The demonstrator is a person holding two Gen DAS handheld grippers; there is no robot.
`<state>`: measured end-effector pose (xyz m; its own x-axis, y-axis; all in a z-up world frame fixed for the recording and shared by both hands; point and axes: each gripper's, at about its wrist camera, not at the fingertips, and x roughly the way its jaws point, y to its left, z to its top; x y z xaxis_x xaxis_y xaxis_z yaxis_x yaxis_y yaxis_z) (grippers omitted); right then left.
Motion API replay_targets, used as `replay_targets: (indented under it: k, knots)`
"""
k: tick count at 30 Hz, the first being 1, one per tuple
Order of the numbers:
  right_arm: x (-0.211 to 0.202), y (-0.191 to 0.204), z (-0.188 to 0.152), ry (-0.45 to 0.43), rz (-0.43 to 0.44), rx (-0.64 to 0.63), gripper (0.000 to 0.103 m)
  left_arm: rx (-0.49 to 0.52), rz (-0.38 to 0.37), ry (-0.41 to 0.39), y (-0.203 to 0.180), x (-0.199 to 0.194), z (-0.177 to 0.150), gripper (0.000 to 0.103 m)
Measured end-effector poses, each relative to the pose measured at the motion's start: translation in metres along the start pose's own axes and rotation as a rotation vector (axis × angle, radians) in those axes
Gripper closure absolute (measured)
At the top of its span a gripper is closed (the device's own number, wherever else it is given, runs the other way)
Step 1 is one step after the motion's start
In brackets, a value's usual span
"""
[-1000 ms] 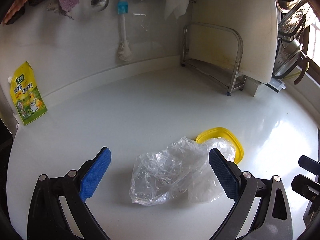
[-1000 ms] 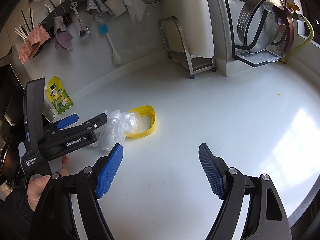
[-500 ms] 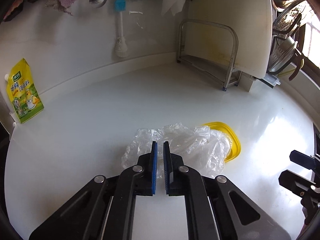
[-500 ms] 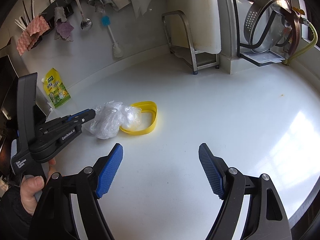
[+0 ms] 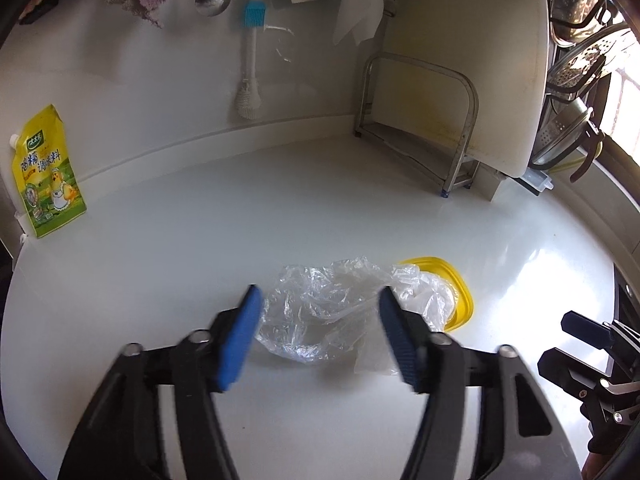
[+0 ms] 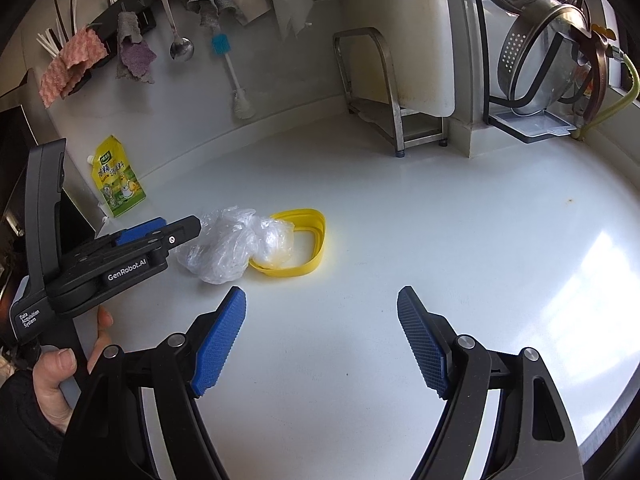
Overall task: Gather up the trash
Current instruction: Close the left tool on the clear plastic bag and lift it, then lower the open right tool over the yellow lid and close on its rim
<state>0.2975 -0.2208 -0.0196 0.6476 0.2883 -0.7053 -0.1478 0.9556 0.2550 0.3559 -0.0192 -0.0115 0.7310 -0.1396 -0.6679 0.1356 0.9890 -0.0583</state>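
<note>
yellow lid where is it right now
The yellow lid lies on the white counter, partly under the crumpled plastic bag, just beyond the open left claw and left of centre in the right wrist view.

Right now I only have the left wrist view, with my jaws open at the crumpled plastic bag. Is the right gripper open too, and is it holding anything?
Observer: The right gripper is open and empty. It hangs over bare countertop, short of the plastic bag.
Operator: Is the yellow thing behind the bag a flat lid?
Observer: No. The yellow container is shallow and open, with a raised wall all round. The bag spills over its left rim into it.
</note>
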Motion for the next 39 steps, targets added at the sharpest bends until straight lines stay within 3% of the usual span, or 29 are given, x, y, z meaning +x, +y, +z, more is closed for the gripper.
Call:
replay_targets:
  k: [2,10,16,17,19,20,25,28,39]
  knots:
    - [0.0,-0.005,0.0,-0.004,0.008,0.015,0.028,-0.005,0.001,-0.019,-0.001,-0.002,0.002,0.024]
    - [-0.003,-0.018,-0.001,-0.007,0.025,0.05,0.028,-0.001,0.016,0.039,-0.018,0.018,0.003,0.011]
    - [-0.004,-0.024,0.0,-0.009,0.027,0.074,0.028,0.013,0.044,0.102,-0.03,0.042,0.001,0.01]
    - [-0.003,-0.025,0.0,-0.007,0.026,0.076,0.028,0.007,0.04,0.107,-0.029,0.044,0.001,0.012]
    - [-0.003,-0.026,0.0,-0.005,0.027,0.077,0.028,0.008,0.021,0.115,-0.03,0.045,0.001,0.037]
    - [-0.002,-0.026,-0.001,-0.005,0.027,0.076,0.028,0.014,0.012,0.122,-0.031,0.046,0.0,0.041]
    - [-0.003,-0.025,-0.001,-0.008,0.026,0.075,0.028,0.043,-0.014,0.136,-0.038,0.046,-0.003,0.089]
    - [-0.002,-0.026,-0.001,-0.006,0.028,0.078,0.028,0.031,-0.029,0.131,-0.035,0.043,-0.004,0.094]
    - [0.001,-0.021,-0.002,0.002,0.035,0.067,0.028,-0.008,-0.042,0.024,-0.016,-0.009,0.002,0.095]
